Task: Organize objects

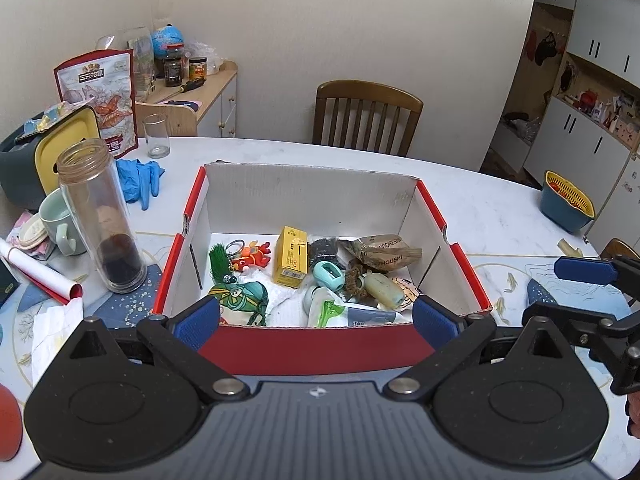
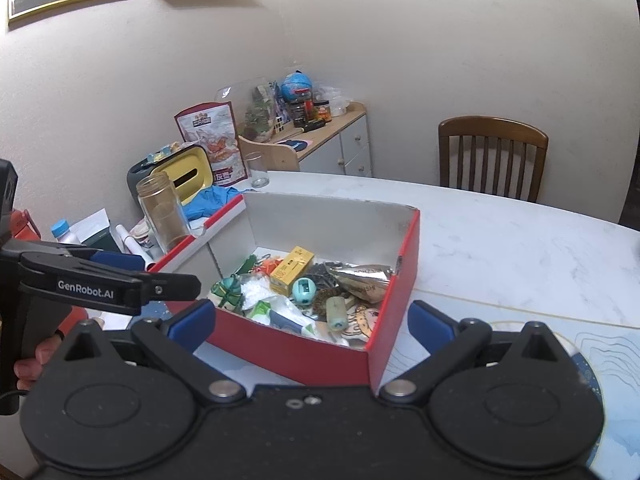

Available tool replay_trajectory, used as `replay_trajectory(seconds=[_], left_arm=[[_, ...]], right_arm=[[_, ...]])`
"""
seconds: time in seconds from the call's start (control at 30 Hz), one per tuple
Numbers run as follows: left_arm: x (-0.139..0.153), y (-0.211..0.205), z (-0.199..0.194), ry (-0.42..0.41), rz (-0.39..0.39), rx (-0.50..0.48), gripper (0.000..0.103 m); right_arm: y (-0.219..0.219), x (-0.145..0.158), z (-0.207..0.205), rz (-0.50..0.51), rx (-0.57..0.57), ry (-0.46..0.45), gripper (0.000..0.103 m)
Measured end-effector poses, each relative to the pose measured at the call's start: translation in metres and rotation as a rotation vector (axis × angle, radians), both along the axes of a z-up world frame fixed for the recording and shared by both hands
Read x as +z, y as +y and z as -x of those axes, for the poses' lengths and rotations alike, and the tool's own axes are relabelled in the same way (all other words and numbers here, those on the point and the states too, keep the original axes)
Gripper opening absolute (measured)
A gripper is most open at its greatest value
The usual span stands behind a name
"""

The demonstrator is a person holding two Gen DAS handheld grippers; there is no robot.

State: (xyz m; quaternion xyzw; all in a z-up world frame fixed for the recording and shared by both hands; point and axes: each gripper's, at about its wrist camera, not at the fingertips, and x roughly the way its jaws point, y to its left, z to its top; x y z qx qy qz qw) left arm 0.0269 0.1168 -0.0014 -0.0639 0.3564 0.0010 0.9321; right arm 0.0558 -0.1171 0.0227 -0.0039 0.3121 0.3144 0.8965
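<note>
Both tools, left tool (image 1: 316, 318) and right tool (image 2: 310, 326), spread empty before red box (image 1: 316, 350) mid-counter; risk: crowded yellow carton (image 1: 291, 257) snags neighbours, or elbow topples glass bottle (image 1: 100, 216).

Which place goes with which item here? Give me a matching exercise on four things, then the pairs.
Items:
1. yellow carton
2. tall clear jar
3. blue gloves
4. blue and yellow basket

Places:
A. far right of the table
B. inside the red box
C. standing just left of the red box
D. lying behind the jar, by the drinking glass

Pairs: 1-B, 2-C, 3-D, 4-A
</note>
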Motion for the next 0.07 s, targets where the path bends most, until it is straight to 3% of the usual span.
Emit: replay_trajectory(seconds=[0.07], left_arm=[[0.0015,-0.0032,0.0017,-0.005,-0.008,0.012,0.103]], right_arm=[[-0.0056,-0.0016,-0.0024,0.001,-0.002,0.001,0.102]])
